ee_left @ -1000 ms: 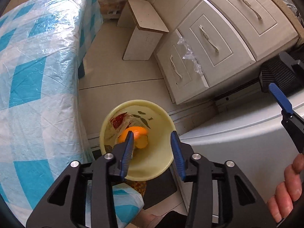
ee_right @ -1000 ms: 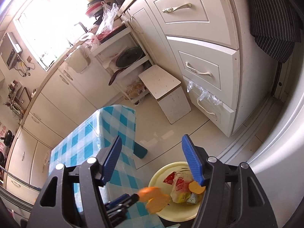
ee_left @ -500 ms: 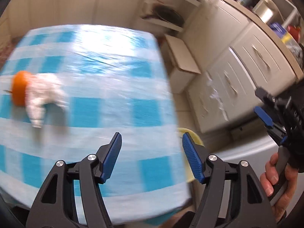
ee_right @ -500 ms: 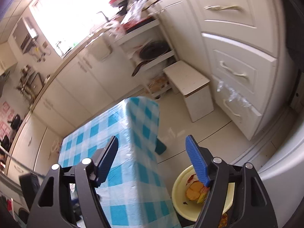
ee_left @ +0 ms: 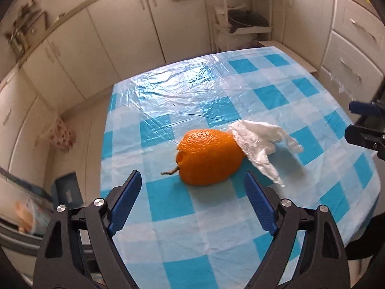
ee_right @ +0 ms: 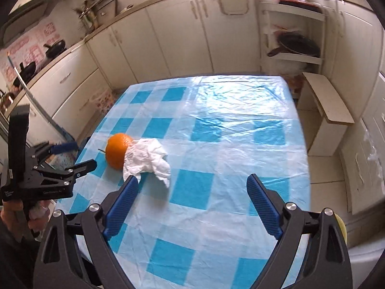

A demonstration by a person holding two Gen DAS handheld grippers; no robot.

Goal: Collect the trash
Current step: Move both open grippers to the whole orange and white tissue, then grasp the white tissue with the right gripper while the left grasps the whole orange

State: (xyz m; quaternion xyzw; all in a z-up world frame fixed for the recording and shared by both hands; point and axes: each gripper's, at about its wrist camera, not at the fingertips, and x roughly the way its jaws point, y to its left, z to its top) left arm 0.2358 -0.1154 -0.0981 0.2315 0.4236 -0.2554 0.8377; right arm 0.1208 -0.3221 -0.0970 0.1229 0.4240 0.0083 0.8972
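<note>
Step in hand, as judged: approach to the next pieces of trash on the table. An orange peel, domed with a stem at its 8 o'clock edge, is seen lying on the blue-and-white checked tablecloth; a crumpled white tissue touches it at its 3 o'clock side. The left gripper is held above the cloth at 6 o'clock of the peel, jaws opening wide, nothing between them. The right gripper is likewise empty, jaws opening, with the tissue at its 11 o'clock, near the left pad. A sliver of the yellow bin is glimpsed at the right gripper's 3 o'clock, beyond the table edge. Next move, as judged: each gripper is to be lowered astride its item and closed; the tissue's overlap on the peel may cause one to be dragged with the other.
</note>
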